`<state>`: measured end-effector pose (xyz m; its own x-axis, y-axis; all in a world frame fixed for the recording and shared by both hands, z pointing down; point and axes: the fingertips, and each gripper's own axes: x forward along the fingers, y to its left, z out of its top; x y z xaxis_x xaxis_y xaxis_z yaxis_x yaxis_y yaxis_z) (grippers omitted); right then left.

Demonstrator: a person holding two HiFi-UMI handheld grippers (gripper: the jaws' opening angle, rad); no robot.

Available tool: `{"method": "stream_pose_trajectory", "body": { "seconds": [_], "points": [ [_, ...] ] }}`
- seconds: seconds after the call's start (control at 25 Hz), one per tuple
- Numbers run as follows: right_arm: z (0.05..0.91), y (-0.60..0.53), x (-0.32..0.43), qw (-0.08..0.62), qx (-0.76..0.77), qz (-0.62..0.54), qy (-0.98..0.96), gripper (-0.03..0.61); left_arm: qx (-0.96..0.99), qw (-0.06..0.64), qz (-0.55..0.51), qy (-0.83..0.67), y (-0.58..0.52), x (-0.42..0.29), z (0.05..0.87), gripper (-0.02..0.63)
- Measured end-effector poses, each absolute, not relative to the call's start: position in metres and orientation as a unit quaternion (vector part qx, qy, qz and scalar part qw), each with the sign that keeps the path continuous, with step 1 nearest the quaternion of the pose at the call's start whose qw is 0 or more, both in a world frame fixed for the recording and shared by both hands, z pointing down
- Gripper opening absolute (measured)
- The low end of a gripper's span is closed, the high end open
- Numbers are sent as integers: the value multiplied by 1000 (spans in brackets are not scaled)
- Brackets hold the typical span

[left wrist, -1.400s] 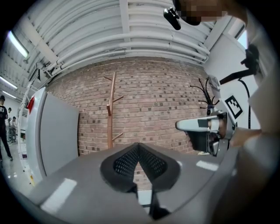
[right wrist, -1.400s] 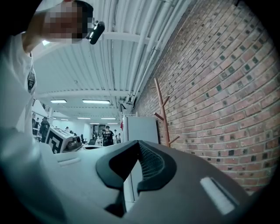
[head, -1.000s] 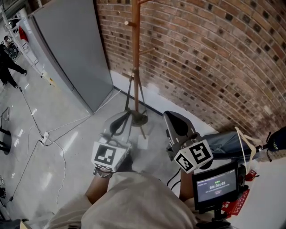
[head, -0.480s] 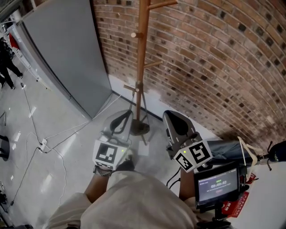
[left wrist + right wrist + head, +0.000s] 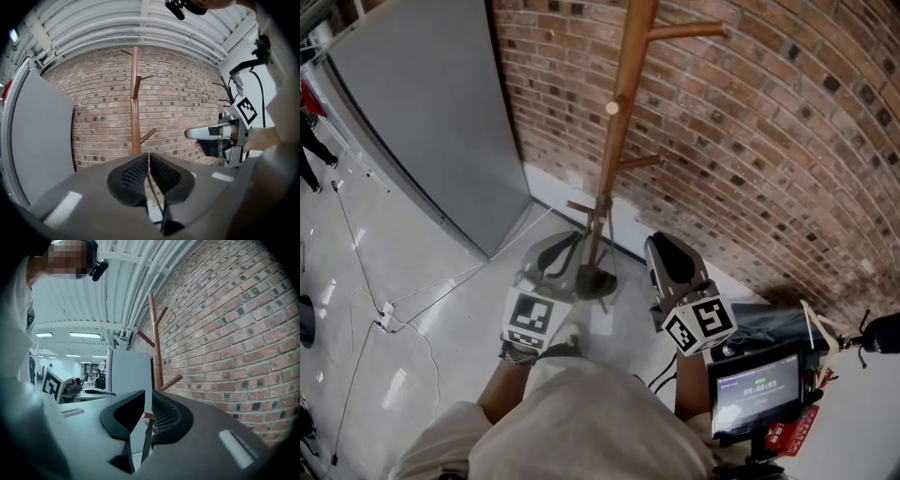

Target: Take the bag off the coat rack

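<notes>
A wooden coat rack with short pegs stands against the brick wall; its round base sits on the floor just beyond both grippers. No bag hangs on the part of the rack that shows. My left gripper points at the base, its jaws opening to a thin slit with nothing between them. My right gripper sits to the right of the pole, its jaws opening wider, also with nothing between them. A dark fabric thing with a pale strap lies at the right.
A grey partition panel stands left of the rack against the brick wall. Cables trail over the glossy floor. A small screen on a mount sits at lower right beside a white surface.
The rack has come nearer and looms larger, with more of its upper pegs in sight. Both grippers now sit close to its base.
</notes>
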<state>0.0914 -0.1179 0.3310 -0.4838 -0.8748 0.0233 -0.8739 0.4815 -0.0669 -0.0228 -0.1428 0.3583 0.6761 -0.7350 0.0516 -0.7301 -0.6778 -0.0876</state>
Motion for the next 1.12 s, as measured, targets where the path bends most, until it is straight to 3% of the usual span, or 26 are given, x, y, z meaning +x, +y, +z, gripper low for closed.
{"method": "stream_pose_trajectory", "body": {
  "seconds": [0.32, 1.12],
  "points": [
    [397, -160, 83, -56, -536, -68, 840, 72, -921, 5, -77, 383, -185, -27, 415, 32],
    [496, -198, 66, -140, -515, -103, 839, 130, -931, -14, -131, 340, -209, -4, 498, 118]
  ]
}}
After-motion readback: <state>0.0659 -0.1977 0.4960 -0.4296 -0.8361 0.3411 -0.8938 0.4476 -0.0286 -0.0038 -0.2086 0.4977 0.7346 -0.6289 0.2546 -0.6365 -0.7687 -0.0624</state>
